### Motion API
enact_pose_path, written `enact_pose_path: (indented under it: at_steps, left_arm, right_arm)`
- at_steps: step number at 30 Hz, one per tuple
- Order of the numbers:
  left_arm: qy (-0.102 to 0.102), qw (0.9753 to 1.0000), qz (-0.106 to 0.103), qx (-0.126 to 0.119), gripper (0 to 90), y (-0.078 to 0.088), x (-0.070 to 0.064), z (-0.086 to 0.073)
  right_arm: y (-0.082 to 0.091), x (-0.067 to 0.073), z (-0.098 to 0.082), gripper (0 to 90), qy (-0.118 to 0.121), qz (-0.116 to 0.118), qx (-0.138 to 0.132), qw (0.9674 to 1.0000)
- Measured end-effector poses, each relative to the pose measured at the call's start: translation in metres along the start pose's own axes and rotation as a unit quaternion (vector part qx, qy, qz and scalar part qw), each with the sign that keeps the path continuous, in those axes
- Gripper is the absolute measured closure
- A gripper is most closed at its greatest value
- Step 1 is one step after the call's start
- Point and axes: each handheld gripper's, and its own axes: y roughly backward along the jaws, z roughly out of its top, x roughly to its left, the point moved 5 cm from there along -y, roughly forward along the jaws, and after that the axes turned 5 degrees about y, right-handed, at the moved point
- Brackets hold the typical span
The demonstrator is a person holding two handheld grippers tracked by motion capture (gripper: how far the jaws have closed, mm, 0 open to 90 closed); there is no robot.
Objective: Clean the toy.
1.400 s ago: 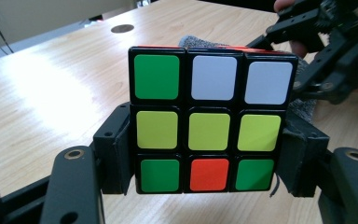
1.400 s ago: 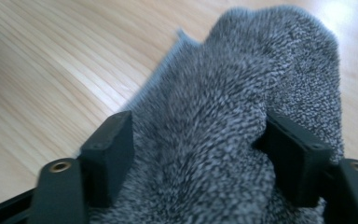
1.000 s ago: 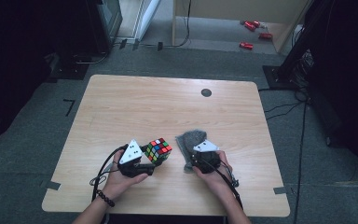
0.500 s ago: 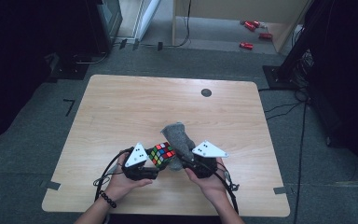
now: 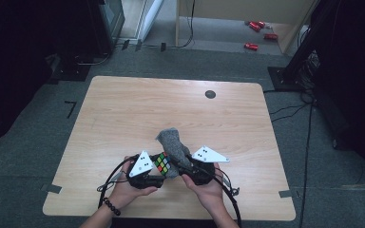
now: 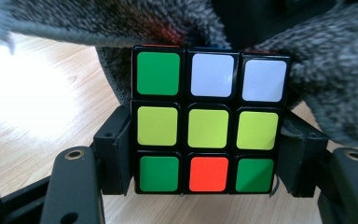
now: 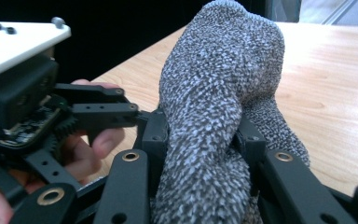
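Note:
A scrambled Rubik's cube (image 6: 209, 123) sits between the pads of my left gripper (image 6: 205, 158), which is shut on its two sides; green, white and yellow squares face the camera. My right gripper (image 7: 200, 140) is shut on a grey knitted sock (image 7: 219, 102) that stands up out of the jaws. In the high view the left gripper (image 5: 160, 167) and right gripper (image 5: 183, 164) meet near the table's front edge, with the cube (image 5: 161, 164) pressed against the sock (image 5: 173, 142). The sock's fabric (image 6: 335, 93) drapes over and behind the cube. The left gripper (image 7: 98, 112) shows beside the sock.
The wooden table (image 5: 171, 104) has a small black round disc (image 5: 210, 94) near its far edge. Black cables (image 5: 109, 178) loop from both grippers at the front. Red objects (image 5: 252, 46) lie on the floor beyond the table, and dark stands flank it.
My right gripper has risen and swung left with the sock, bringing it up against the cube. The left gripper with the cube has hardly shifted.

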Motion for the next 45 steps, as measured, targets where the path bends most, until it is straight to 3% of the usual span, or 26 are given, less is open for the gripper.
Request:
enact_pose_path:
  at_steps: [4,8,13,23,26,29,31,33,37,40,43,45]
  left_arm:
    - [-0.004,1.0,-0.002,0.001,33.8,-0.001,0.001,-0.001]
    - [-0.002,1.0,-0.005,0.005,33.9,-0.004,0.002,-0.003]
    - [0.001,0.9999,-0.014,-0.009,34.0,0.0,0.004,0.0]
    - [-0.004,0.9996,-0.016,-0.024,34.2,0.003,0.009,0.001]
    - [-0.015,0.9997,-0.011,-0.013,34.1,0.0,0.006,-0.002]
    - [-0.018,0.9997,-0.016,-0.01,34.2,-0.003,0.002,-0.003]
    - [-0.01,0.9996,-0.023,-0.014,34.2,-0.003,0.0,-0.001]
    - [0.0,0.9994,-0.028,-0.019,34.2,-0.001,0.001,0.0]
    - [-0.004,0.9997,-0.02,-0.016,34.1,0.0,0.003,-0.001]
    - [-0.002,0.9997,-0.016,-0.018,34.1,0.0,0.005,0.0]
    - [-0.004,0.9998,-0.011,-0.017,34.2,0.0,0.007,-0.001]
    - [-0.011,0.9999,-0.004,-0.013,34.2,-0.001,0.008,-0.003]
  right_arm:
    - [-0.002,-0.007,-0.003,65.5,-0.012,0.003,0.011,0.9999]
    - [-0.003,-0.009,-0.005,65.5,-0.004,0.004,0.023,0.9997]
    - [-0.001,-0.013,-0.003,65.5,-0.004,0.007,0.025,0.9997]
    - [0.007,-0.027,-0.002,65.7,-0.013,-0.019,0.035,0.9991]
    - [0.011,-0.015,0.004,65.6,-0.011,0.0,0.012,0.9999]
    - [0.013,0.005,0.012,65.5,0.018,0.027,-0.009,0.9995]
    - [0.013,0.014,0.013,65.4,0.033,0.031,-0.008,0.9989]
    - [0.01,0.015,0.01,65.4,0.032,0.031,-0.001,0.999]
    - [0.006,0.005,0.002,65.3,-0.004,0.044,0.007,0.999]
    - [0.005,-0.007,-0.002,65.4,0.005,0.012,0.017,0.9998]
    - [0.005,-0.023,-0.008,65.6,-0.012,-0.013,0.032,0.9993]
    - [0.007,-0.028,-0.008,65.6,-0.029,-0.017,0.029,0.999]
